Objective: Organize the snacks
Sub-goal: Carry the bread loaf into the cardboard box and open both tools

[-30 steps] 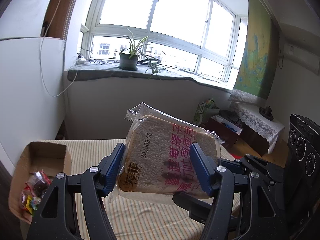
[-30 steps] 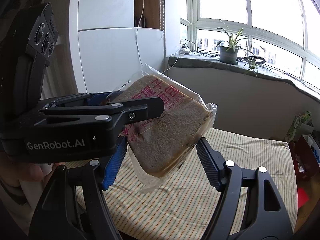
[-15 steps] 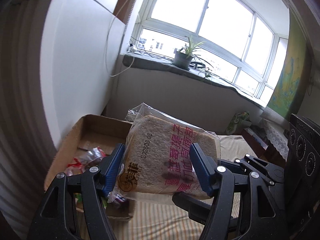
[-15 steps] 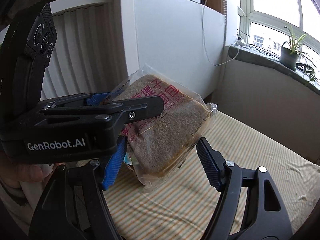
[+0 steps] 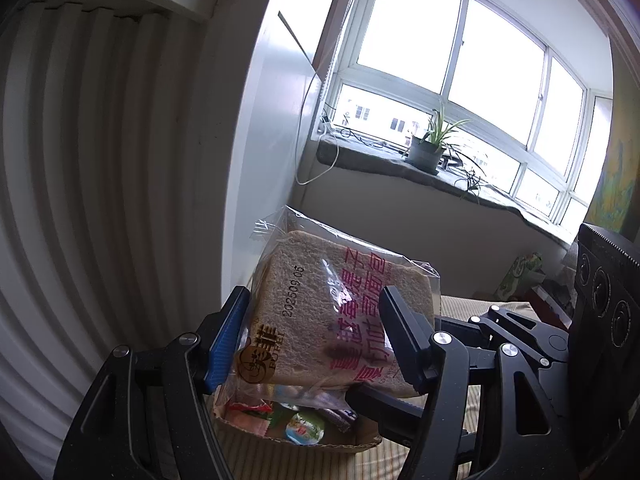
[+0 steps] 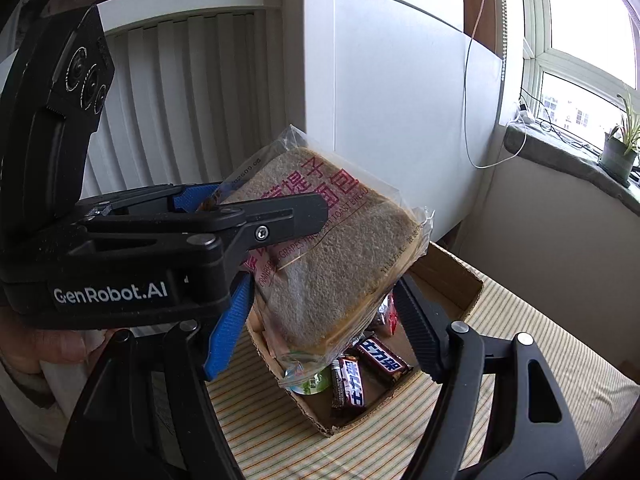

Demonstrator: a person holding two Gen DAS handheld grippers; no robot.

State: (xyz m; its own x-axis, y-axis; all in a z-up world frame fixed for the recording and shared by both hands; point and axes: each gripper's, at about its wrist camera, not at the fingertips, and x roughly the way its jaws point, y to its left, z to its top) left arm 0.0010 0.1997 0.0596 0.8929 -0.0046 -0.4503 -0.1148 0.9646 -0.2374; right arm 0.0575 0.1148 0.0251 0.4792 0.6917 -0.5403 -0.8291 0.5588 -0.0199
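Bread pack (image 6: 332, 252) hides cardboard box (image 6: 448, 276) – contents partly unseen.

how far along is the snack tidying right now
Done: the box already holds chocolate bars and other small wrapped snacks. In hand: the left gripper clamps the bagged bread in the air above the box; the right gripper is open on either side of the bread, not gripping. Left: lowering the bread into the box and letting go.

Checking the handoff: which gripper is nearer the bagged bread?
Left. The left gripper clamps the bagged bread; the right gripper sits open, its fingers flanking the slice's lower end.
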